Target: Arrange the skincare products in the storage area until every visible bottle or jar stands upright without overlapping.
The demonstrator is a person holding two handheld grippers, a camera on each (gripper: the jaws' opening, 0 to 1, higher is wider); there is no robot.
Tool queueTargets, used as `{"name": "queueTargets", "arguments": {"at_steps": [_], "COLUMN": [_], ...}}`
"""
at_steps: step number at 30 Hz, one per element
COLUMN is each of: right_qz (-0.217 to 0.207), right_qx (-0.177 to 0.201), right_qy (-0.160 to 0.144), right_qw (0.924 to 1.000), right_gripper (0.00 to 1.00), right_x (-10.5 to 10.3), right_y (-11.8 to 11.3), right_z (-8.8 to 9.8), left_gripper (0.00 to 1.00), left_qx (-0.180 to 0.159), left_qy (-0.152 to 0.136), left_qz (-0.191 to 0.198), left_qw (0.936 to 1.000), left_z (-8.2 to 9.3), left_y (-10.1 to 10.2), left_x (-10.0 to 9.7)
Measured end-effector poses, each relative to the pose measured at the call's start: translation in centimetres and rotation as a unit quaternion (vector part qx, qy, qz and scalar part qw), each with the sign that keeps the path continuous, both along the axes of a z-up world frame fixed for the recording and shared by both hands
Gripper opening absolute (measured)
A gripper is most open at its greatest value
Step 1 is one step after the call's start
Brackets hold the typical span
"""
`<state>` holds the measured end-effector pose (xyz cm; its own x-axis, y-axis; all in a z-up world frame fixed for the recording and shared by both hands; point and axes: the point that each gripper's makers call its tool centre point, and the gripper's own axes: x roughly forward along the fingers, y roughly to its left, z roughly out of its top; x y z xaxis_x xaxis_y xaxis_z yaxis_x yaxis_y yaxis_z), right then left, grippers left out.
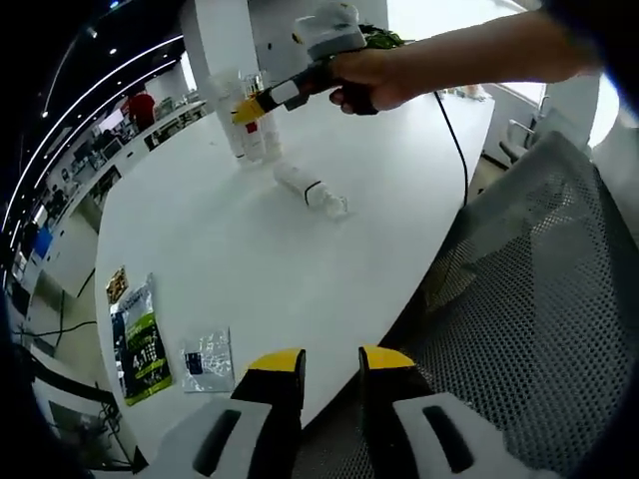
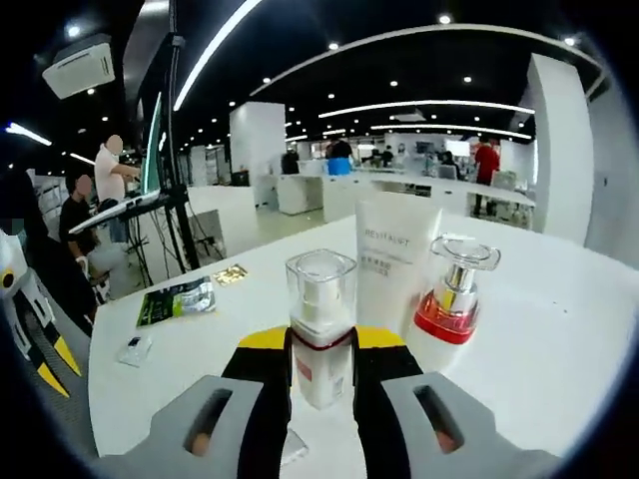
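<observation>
Upright, clear-capped bottle [image 2: 320,329] clamped by right hand-held gripper [image 2: 320,371]; left hand-held gripper [image 1: 330,369] slightly parted, empty.

white tube [image 2: 396,261], centre of right gripper view | brand line reads roughly "REVITALUT" | smaller print below illegible

Bright ceiling strip lights [image 2: 419,105] bend with fisheye distortion; the white table [image 1: 250,259] glares, and distant people look perhaps slightly soft toward the edges.
</observation>
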<state>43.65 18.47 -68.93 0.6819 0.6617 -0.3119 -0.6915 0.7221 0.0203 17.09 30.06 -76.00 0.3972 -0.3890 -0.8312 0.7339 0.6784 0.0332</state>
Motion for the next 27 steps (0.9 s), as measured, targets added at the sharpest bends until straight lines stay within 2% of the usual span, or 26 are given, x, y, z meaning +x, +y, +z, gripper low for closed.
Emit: {"name": "queueTargets", "arguments": {"at_steps": [3, 10, 18, 27], "right_qz": [0.006, -0.004, -0.014, -0.038], "right_qx": [-0.015, -0.020, -0.031, -0.017], "right_qy": [0.000, 0.012, 0.010, -0.007], "right_qw": [0.9999, 0.9997, 0.9994, 0.9991], "right_gripper": [0.20, 0.20, 0.21, 0.21], "right_x": [0.1, 0.3, 0.4, 1.0], "right_y": [0.2, 0.0, -0.3, -0.7], "right_z": [-0.9, -2.5, -3.4, -3.2], "left_gripper": [0.22, 0.22, 0.22, 0.22], "left_qx": [0.003, 0.006, 0.007, 0.010], "left_qy": [0.005, 0.007, 0.009, 0.012], "left_qz": [0.001, 0.001, -0.002, 0.000], "left_qw": [1.0000, 1.0000, 0.9999, 0.9999], "left_z": [-0.2, -0.3, -0.4, -0.5], "left_y": [0.1, 0.2, 0.2, 0.3], "left_x": [-0.1, -0.2, -0.2, -0.3]}}
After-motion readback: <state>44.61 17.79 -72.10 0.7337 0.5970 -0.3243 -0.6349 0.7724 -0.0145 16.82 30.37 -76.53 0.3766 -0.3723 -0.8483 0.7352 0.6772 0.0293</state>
